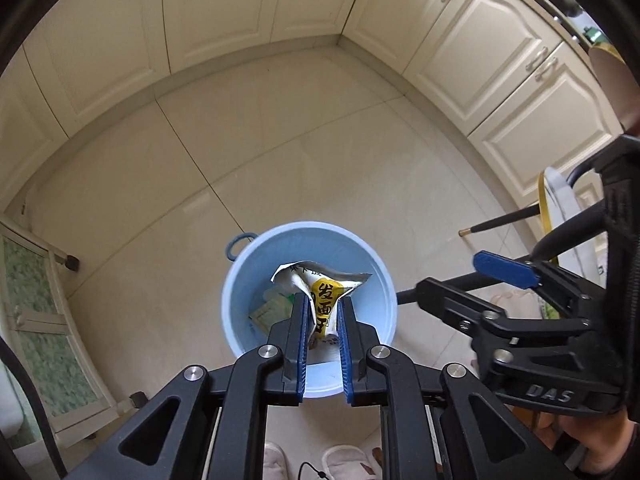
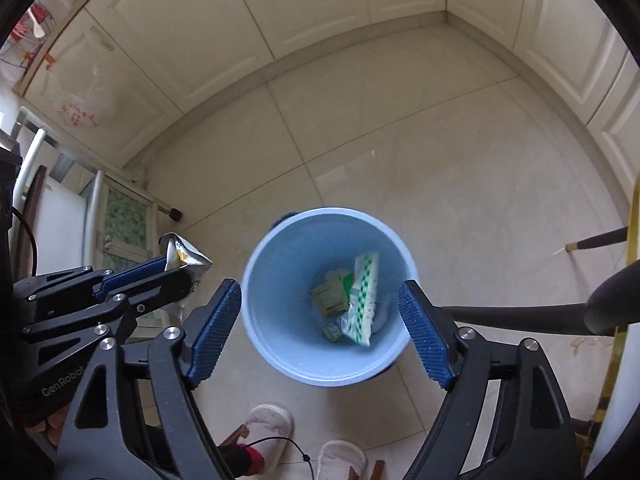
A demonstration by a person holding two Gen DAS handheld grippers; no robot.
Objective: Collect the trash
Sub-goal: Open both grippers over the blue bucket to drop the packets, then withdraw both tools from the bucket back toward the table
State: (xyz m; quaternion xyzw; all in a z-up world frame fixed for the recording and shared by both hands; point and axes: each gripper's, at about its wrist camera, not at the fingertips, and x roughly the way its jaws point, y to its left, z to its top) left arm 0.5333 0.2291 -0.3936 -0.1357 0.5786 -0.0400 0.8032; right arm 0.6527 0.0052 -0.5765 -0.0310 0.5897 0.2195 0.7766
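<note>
A light blue bin stands on the tiled floor, also seen from above in the right wrist view. My left gripper is shut on a silver and yellow snack wrapper and holds it over the bin. In the right wrist view the left gripper holds the wrapper left of the bin. My right gripper is open and empty above the bin, also seen in the left wrist view. A green-checked wrapper and green packets lie inside the bin.
Cream kitchen cabinets line the far walls. A glass-door cupboard stands at the left. A round table with a gold rim and dark legs is at the right. My slippers are below the bin.
</note>
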